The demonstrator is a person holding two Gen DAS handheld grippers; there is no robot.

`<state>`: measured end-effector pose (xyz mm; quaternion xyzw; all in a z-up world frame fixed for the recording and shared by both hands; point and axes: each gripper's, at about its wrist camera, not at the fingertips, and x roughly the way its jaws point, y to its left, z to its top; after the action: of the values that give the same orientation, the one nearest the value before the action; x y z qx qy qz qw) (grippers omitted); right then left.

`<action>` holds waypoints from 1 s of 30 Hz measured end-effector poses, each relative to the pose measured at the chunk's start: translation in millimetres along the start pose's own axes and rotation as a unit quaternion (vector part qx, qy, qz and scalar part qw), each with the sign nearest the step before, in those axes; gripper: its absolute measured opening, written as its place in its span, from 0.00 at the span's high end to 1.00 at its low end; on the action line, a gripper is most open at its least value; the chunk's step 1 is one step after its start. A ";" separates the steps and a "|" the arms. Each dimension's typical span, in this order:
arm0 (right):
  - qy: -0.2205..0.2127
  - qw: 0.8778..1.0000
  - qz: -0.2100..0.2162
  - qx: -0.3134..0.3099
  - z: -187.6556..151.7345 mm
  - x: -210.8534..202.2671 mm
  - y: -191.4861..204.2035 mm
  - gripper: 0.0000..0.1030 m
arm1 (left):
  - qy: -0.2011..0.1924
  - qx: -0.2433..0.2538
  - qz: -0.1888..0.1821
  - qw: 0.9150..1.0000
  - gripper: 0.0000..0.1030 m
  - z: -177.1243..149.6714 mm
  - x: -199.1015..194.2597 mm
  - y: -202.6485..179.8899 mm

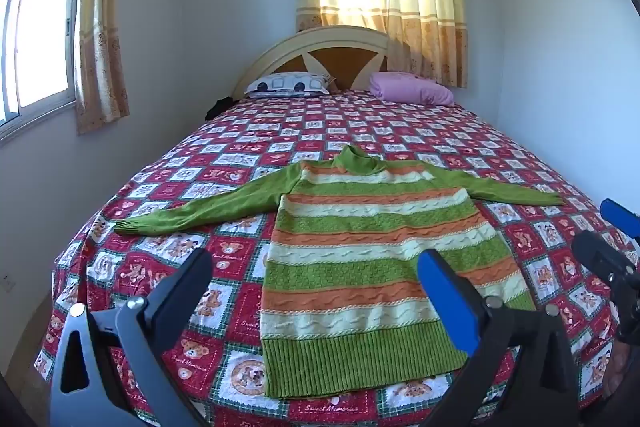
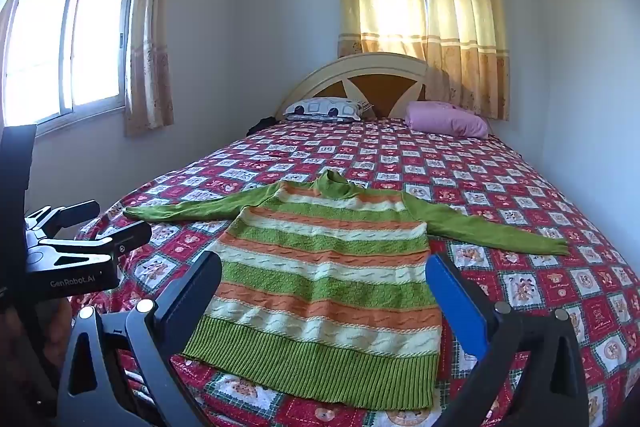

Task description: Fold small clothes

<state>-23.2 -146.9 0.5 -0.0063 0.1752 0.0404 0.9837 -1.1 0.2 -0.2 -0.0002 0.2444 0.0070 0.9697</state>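
Observation:
A small knitted sweater (image 1: 360, 251) (image 2: 320, 267) with green, orange and cream stripes, green sleeves and a green roll neck lies flat on the bed, sleeves spread to both sides and hem toward me. My left gripper (image 1: 316, 263) hovers open above the hem end, with nothing between its fingers. My right gripper (image 2: 324, 271) also stands open over the sweater's lower half, holding nothing. The right gripper (image 1: 616, 243) shows at the right edge of the left wrist view. The left gripper (image 2: 104, 223) shows at the left of the right wrist view.
The bed has a red patchwork quilt (image 1: 240, 147) (image 2: 520, 187) with teddy-bear squares. At its head lie a patterned pillow (image 1: 286, 85) (image 2: 326, 109) and a pink pillow (image 1: 412, 89) (image 2: 446, 119) below a wooden headboard (image 1: 340, 47). Walls stand close on both sides.

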 end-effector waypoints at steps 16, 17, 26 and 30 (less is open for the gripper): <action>0.004 1.000 0.001 0.002 -3.6 4.0 -1.4 0.01 | -0.001 0.012 0.019 1.000 0.00 1.3 5.3 5.8; 0.004 1.000 0.001 0.002 -4.2 4.2 -1.4 0.01 | 0.000 0.012 0.020 1.000 0.00 1.5 6.0 6.5; 0.006 1.000 0.001 0.002 -7.6 5.4 1.0 0.01 | 0.004 0.008 0.023 1.000 0.00 -1.7 7.4 7.1; 0.006 1.000 0.002 0.003 -7.9 5.5 0.6 0.01 | 0.005 0.008 0.022 1.000 0.00 -1.6 7.8 8.8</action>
<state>-20.9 -146.1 -8.8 -0.0032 0.1815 0.0416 0.9825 4.9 9.1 -5.2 0.0133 0.2489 0.0263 0.9681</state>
